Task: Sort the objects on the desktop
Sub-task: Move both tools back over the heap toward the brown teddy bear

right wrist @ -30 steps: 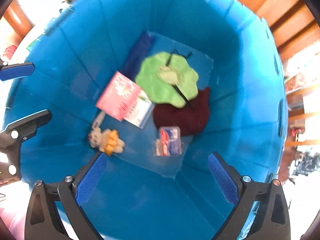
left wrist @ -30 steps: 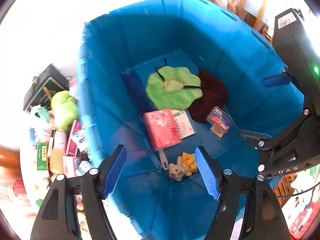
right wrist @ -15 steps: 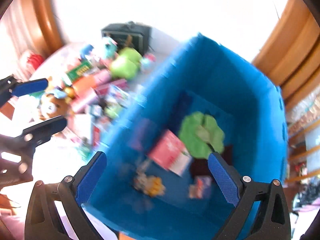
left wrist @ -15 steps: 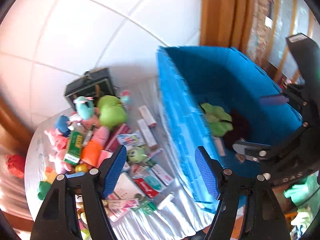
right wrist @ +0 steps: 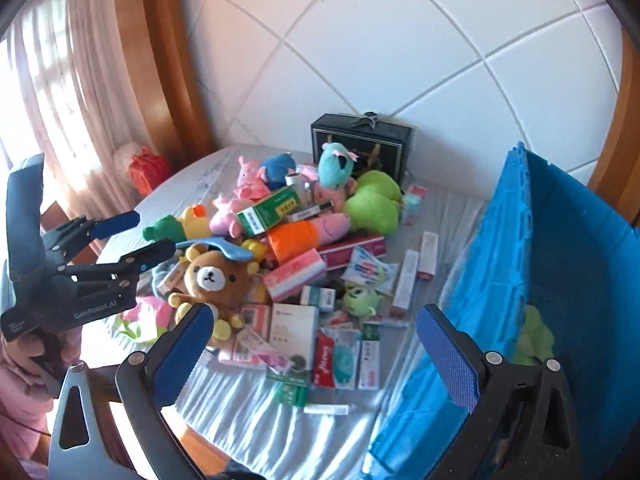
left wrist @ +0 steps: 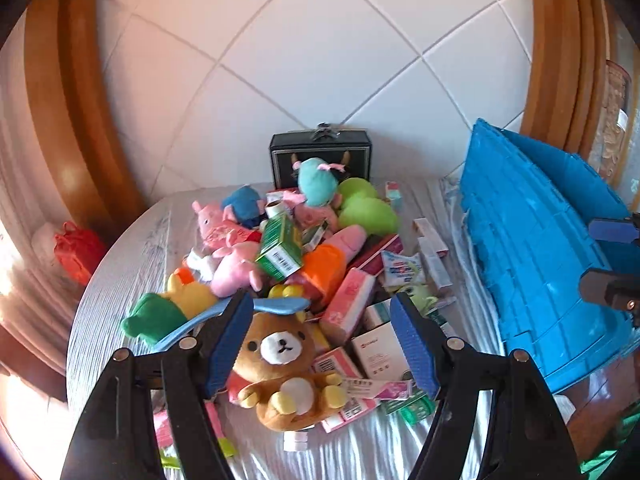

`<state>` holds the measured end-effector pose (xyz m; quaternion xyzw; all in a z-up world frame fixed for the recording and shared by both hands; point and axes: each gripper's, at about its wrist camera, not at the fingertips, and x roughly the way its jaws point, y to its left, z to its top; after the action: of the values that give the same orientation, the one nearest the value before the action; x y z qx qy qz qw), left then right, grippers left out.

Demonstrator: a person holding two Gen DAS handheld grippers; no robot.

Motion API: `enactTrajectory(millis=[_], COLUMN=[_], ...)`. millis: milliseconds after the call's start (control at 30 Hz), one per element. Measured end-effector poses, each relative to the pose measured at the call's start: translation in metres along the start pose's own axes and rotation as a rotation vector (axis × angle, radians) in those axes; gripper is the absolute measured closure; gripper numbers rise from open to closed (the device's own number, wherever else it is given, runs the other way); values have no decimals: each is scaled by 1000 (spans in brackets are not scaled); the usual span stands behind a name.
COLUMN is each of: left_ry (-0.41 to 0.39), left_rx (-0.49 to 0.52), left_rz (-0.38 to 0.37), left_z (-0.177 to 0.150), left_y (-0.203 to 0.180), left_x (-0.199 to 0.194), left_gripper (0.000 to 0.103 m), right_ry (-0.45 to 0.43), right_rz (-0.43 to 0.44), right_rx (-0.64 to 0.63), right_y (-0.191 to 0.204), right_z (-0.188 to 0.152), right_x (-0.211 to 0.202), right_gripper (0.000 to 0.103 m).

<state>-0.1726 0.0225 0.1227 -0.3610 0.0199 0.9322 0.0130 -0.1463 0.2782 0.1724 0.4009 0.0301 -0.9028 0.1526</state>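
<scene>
Both tongs face the heap on the cloth-covered round counter point(right wrist: 256, 408), so the step in hand looks like choosing the next piece to carry to the tall blue plastic crate point(right wrist: 560, 264) at the right edge of the counter. The likeliest pick for the left tongs point(left wrist: 322, 340) is the brown plush bear with a blue cap point(left wrist: 280, 364), which lies on top of the pile at its near side, framed between the blue pads. To do it well, I would come down over the bear's round head or body and close on the soft bulk alone, keeping the lower pad clear of the pink and white cartons under it so they are not dragged along. The left tongs stand wide apart and empty, touching nothing. The right tongs point(right wrist: 320, 356) are likewise spread wide and hold nothing, hovering over the flat white carton point(right wrist: 290, 326) and the toothpaste boxes, with the crate just beside their right pad.
</scene>
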Motion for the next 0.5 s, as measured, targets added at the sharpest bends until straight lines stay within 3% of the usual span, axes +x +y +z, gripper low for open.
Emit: enactTrajectory(millis=[167,267,500], left_ry=[47,88,190], left_rx=[-73,-118,-212], left_rz=[61,56,38], left_z=[-45,-71,-122], left_y=[51,69,72], left_x=[17,32,74], left_gripper=[33,33,33], right_ry=[-2,26,122], right_rz=[21,36,17], right_rx=[27,64,106], right_y=[30,42,49], right_z=[-17,-32,-70], right_x=[32,56,107], right_gripper=[0,0,0])
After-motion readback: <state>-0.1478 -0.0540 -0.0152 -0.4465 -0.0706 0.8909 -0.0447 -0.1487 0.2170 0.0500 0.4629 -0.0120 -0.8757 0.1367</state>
